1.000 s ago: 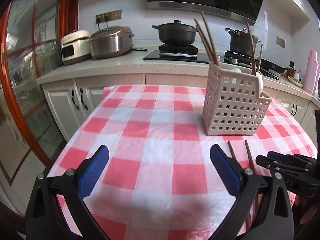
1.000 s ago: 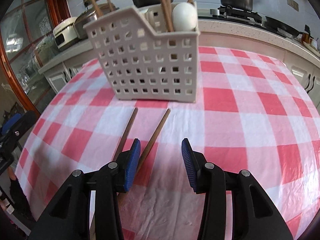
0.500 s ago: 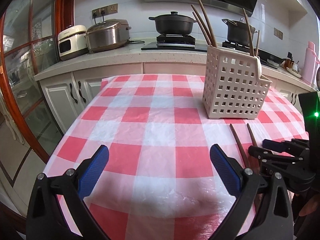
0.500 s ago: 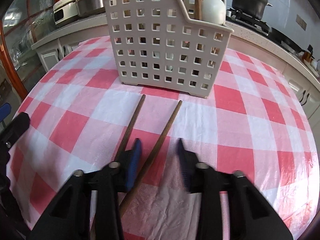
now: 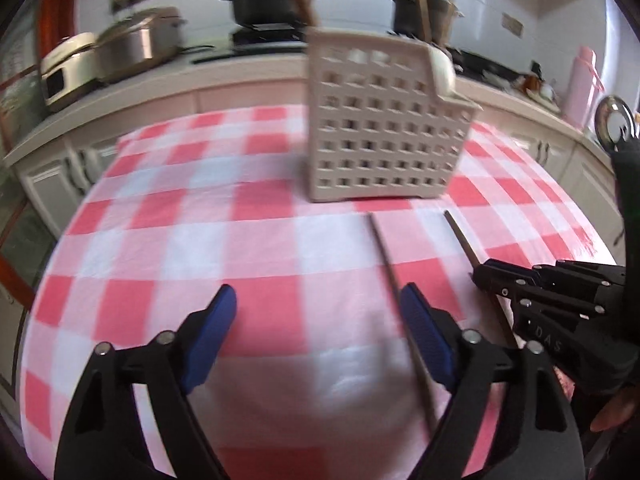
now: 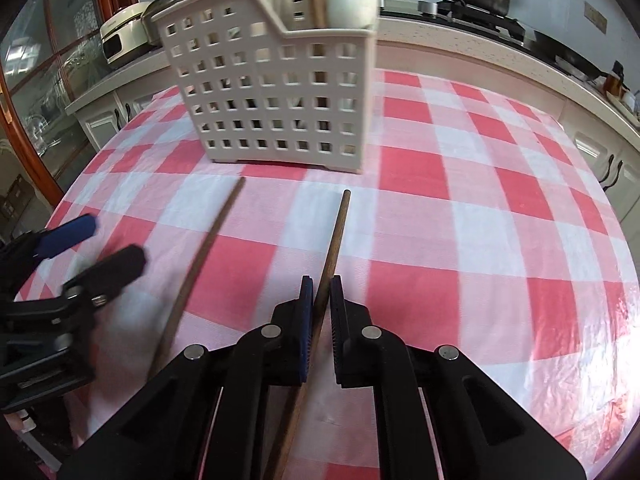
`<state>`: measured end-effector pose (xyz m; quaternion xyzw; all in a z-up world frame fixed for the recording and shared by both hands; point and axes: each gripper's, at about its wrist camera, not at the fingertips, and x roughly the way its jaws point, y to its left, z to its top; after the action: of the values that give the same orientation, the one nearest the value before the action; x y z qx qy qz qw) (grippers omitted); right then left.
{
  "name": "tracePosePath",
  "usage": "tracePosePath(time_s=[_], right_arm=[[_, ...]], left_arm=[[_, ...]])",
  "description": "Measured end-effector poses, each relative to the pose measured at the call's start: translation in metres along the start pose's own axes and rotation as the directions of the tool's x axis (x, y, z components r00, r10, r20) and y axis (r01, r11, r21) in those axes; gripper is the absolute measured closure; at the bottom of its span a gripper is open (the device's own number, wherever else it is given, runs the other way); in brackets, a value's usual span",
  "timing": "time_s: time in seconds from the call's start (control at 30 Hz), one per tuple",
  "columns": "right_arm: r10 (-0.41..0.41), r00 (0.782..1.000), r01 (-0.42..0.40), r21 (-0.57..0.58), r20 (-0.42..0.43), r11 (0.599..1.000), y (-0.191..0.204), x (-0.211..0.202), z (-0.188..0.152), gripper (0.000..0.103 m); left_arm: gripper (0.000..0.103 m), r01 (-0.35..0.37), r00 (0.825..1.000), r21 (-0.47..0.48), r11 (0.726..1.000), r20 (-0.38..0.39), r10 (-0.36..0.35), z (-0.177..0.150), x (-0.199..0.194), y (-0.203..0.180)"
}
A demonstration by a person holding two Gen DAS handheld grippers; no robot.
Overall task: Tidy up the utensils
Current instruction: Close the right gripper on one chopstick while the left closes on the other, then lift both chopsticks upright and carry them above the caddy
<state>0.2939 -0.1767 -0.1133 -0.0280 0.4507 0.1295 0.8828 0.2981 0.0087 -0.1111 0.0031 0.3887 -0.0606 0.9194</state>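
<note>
Two brown chopsticks lie on the red-and-white checked tablecloth (image 6: 480,240) in front of a white perforated utensil basket (image 6: 272,92) holding more chopsticks and a white spoon (image 6: 352,4). My right gripper (image 6: 320,284) is shut on the right chopstick (image 6: 338,232), which runs back under it. The left chopstick (image 6: 208,248) lies loose beside it. In the left wrist view my left gripper (image 5: 318,300) is closing, and the loose chopstick (image 5: 380,248) lies between its jaws, close to the right pad and not pressed. The right gripper (image 5: 480,274) shows there on its chopstick (image 5: 460,236).
Behind the table runs a kitchen counter with two rice cookers (image 5: 136,48), black pots on a stove (image 5: 268,4) and a pink bottle (image 5: 580,80). White cabinets stand below. The basket (image 5: 380,140) stands just beyond the chopstick tips. The table edge curves close on the left.
The right jaws closed onto the right chopstick. The left gripper swung right and lower over the left chopstick, and its jaws have narrowed.
</note>
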Motion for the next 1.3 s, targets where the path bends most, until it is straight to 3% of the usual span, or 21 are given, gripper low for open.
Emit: tracePosePath(time_s=[0.37, 0.6, 0.7, 0.97, 1.3], right_arm=[[0.025, 1.0, -0.025, 0.032, -0.006, 0.999, -0.033, -0.007, -0.005, 0.095], [0.009, 1.0, -0.009, -0.009, -0.03, 1.0, -0.028, -0.001, 0.003, 0.094], [0.006, 1.0, -0.006, -0.009, -0.026, 1.0, -0.027, 0.001, 0.005, 0.095], [0.021, 0.999, -0.022, 0.038, 0.042, 0.999, -0.029, -0.013, 0.005, 0.096], [0.035, 0.977, -0.043, 0.034, 0.21, 0.998, -0.021, -0.072, 0.01, 0.096]], left_arm=[[0.064, 0.004, 0.993, 0.078, 0.997, -0.117, 0.005, 0.013, 0.048, -0.048], [0.079, 0.011, 0.991, 0.101, 0.995, -0.134, 0.003, 0.018, 0.05, -0.052], [0.095, 0.012, 0.99, 0.097, 0.995, -0.142, 0.002, 0.02, 0.051, -0.048], [0.097, 0.036, 0.992, 0.038, 0.999, -0.123, -0.031, 0.019, 0.041, -0.03], [0.097, 0.048, 0.999, 0.014, 0.999, 0.026, -0.048, 0.022, -0.024, -0.018]])
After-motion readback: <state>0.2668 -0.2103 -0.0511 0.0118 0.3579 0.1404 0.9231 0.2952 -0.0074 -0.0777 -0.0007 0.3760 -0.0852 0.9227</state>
